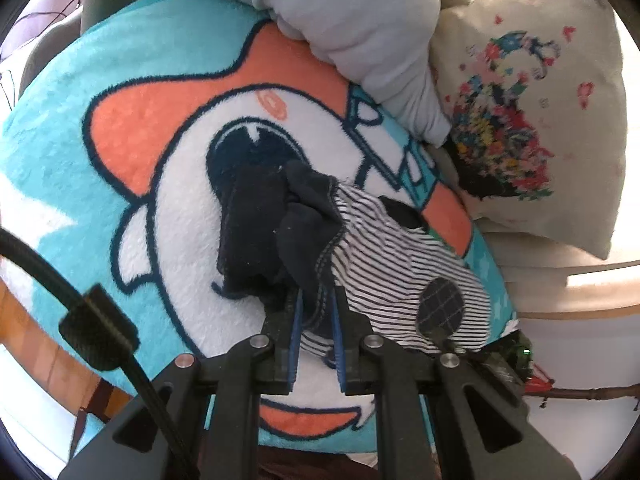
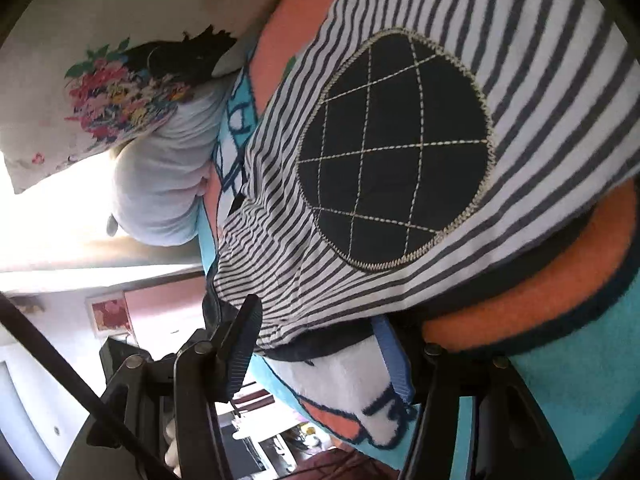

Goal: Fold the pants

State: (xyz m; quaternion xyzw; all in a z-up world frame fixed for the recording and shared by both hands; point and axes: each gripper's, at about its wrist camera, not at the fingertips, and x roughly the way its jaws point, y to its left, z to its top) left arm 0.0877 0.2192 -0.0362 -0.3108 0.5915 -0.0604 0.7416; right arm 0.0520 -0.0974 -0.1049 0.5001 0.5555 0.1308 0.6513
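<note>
Left wrist view first: our left gripper (image 1: 316, 312) has its jaws clamped on a bunched edge of the pants (image 1: 384, 256), which lie on a plush blanket (image 1: 168, 216). Behind it, a pale grey cushion (image 1: 352, 28) presses down on the blanket's upper edge, and a cream pillow (image 1: 532, 120) with a bright floral print leans just beside that. A black cable (image 1: 60, 280) crosses our lower left.

Right wrist view: our right gripper (image 2: 320, 344) has its jaws apart around the pants' (image 2: 520, 92) lower hem; whether the pads touch the cloth we cannot tell. The pants fill most of this view and hide much of the blanket (image 2: 560, 380). The pillow (image 2: 80, 92) and cushion (image 2: 160, 188) sit beyond.

The pants are thin knit, white with narrow dark stripes, with a dark navy inner part showing. Oval navy patches (image 2: 396, 148) with pale criss-cross stitching and a zigzag border are sewn on. The blanket is fuzzy fleece in teal, orange and white, with a cartoon face outlined in dark blue.
</note>
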